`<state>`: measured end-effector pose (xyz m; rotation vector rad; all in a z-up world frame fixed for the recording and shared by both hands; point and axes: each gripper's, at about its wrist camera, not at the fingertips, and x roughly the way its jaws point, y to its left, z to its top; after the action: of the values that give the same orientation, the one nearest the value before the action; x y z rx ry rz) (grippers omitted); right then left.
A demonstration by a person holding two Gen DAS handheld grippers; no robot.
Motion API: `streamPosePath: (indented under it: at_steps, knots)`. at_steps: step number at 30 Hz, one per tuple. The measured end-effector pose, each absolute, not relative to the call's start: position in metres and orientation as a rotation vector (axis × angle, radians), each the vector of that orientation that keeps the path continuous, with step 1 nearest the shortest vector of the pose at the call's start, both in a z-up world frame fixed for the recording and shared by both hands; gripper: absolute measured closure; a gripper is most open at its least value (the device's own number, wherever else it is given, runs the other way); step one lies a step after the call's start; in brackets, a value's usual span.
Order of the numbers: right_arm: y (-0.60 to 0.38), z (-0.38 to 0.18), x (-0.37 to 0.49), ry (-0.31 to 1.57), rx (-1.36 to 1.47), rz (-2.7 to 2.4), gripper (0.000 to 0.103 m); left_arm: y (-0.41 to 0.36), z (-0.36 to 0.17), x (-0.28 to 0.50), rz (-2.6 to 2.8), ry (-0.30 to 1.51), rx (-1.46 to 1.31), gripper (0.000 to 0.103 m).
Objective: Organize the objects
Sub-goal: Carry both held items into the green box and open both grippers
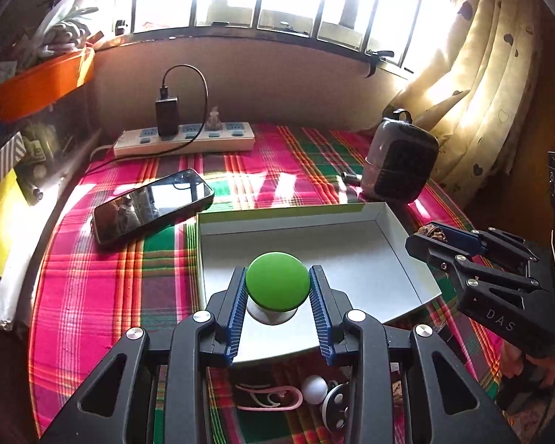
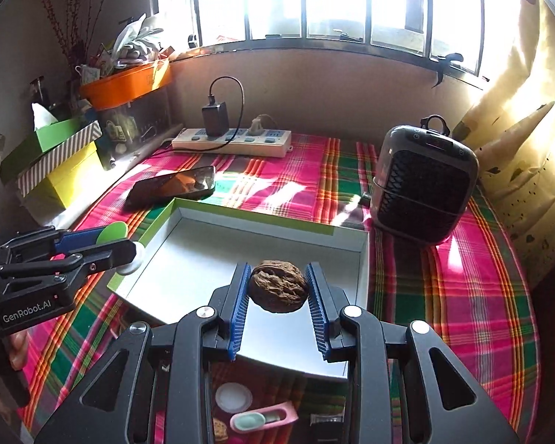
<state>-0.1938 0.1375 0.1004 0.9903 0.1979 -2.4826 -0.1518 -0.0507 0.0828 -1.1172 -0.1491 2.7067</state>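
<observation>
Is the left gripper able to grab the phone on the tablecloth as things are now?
Probably not yet. The left gripper is shut on the green-capped piece, so its jaws are taken. The phone itself lies uncovered, left of the box.

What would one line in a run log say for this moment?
left gripper: shut on green-topped knob | right gripper: shut on walnut | both over open box | nothing in box

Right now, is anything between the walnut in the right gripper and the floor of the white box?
Nothing visible. The right gripper holds the walnut above the box's near part, and the floor below looks bare. The left gripper with the green-capped piece sits at the box's left edge, off to the side.
</observation>
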Motion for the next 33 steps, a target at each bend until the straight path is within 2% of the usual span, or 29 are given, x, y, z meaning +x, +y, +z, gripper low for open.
streamPosePath:
  at_steps: [19,33]
  knots:
    - [0.126,0.044,-0.277,0.264,1.199,-2.459,0.071,-0.047,0.031,-0.226,2.657,-0.138,-1.276,0.072]
    - [0.119,0.039,-0.29,0.338,1.245,-2.462,0.071,-0.045,0.02,-0.243,2.641,-0.141,-1.294,0.072]
